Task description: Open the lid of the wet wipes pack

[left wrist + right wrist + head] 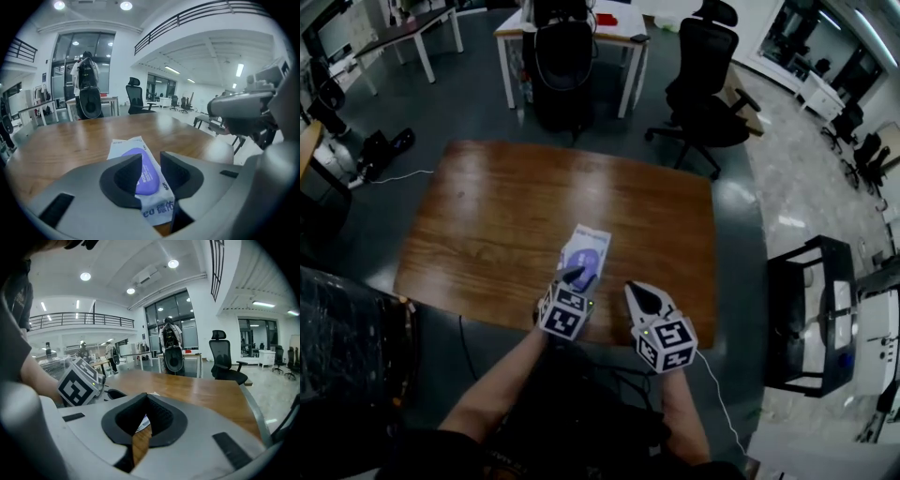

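Observation:
The wet wipes pack (589,246) is white with a purple oval lid (584,260). It lies flat on the wooden table (487,216), near the front edge. My left gripper (575,276) hovers over its near end, angled down. In the left gripper view the jaws of the left gripper (151,156) stand apart, with the lid (147,174) showing in the gap and no pad pressing on it. My right gripper (639,292) sits just right of the pack with its jaws together. In the right gripper view the right gripper (146,396) holds nothing, and a sliver of the pack (144,422) shows behind its tips.
Beyond the table's far side stand black office chairs (705,84) and a white desk (572,33). A black cart (811,309) stands on the floor to the right. A white cable (398,175) runs over the floor at the left. The person's forearms (502,384) reach in from below.

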### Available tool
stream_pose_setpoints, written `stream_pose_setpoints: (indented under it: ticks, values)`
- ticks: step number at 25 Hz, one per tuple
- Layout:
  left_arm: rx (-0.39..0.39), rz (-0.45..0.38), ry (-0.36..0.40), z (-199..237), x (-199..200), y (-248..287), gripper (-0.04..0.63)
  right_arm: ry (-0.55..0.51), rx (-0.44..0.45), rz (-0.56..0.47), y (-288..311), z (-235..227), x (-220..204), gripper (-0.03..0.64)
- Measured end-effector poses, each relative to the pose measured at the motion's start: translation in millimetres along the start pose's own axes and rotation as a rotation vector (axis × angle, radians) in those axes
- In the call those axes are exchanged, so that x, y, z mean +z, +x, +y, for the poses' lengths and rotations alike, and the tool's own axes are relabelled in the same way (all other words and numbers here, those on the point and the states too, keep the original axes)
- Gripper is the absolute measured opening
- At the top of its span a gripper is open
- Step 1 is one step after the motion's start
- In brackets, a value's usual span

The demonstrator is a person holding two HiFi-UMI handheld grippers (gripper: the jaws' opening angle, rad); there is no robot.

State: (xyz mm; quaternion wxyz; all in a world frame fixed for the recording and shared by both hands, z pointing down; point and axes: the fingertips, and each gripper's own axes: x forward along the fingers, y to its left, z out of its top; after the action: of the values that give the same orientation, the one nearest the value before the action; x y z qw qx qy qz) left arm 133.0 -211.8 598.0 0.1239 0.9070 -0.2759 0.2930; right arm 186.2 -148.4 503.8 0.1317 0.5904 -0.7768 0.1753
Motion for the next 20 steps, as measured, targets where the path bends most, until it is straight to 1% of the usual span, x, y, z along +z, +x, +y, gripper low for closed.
stream_pose_setpoints:
  ticks: [1,3,4,5,8,11,14,20]
  values:
    - [-0.002,0.007,0.01,0.7,0.0,6.9,0.131,-0.013,-0.006,0.01,5.3,-3.1,1.6,0.011]
    - [0.002,0.028,0.032,2.9,-2.5,17.0,0.141,-0.045,-0.013,0.031,15.7,-6.9,3.6,0.011]
    - [0.009,0.039,0.039,4.5,-3.6,20.4,0.204,-0.06,-0.014,0.039,20.4,-9.1,4.6,0.011]
    - [0.02,0.048,0.043,6.6,-4.2,23.3,0.216,-0.068,-0.015,0.044,24.8,-12.4,5.7,0.011]
    - [0.068,0.081,0.035,16.7,-9.3,30.6,0.233,-0.057,-0.011,0.05,40.1,-27.1,6.0,0.011]
    - [0.094,0.116,-0.002,19.1,-23.1,33.9,0.233,-0.063,0.017,0.065,58.5,-37.9,2.6,0.011]
    - [0.12,0.116,-0.019,19.4,-24.5,36.9,0.235,-0.074,0.08,0.065,85.5,-45.2,2.5,0.011]
    - [0.195,0.172,-0.047,21.0,-28.3,38.0,0.245,-0.085,0.256,0.126,143.5,-49.4,-19.4,0.011]
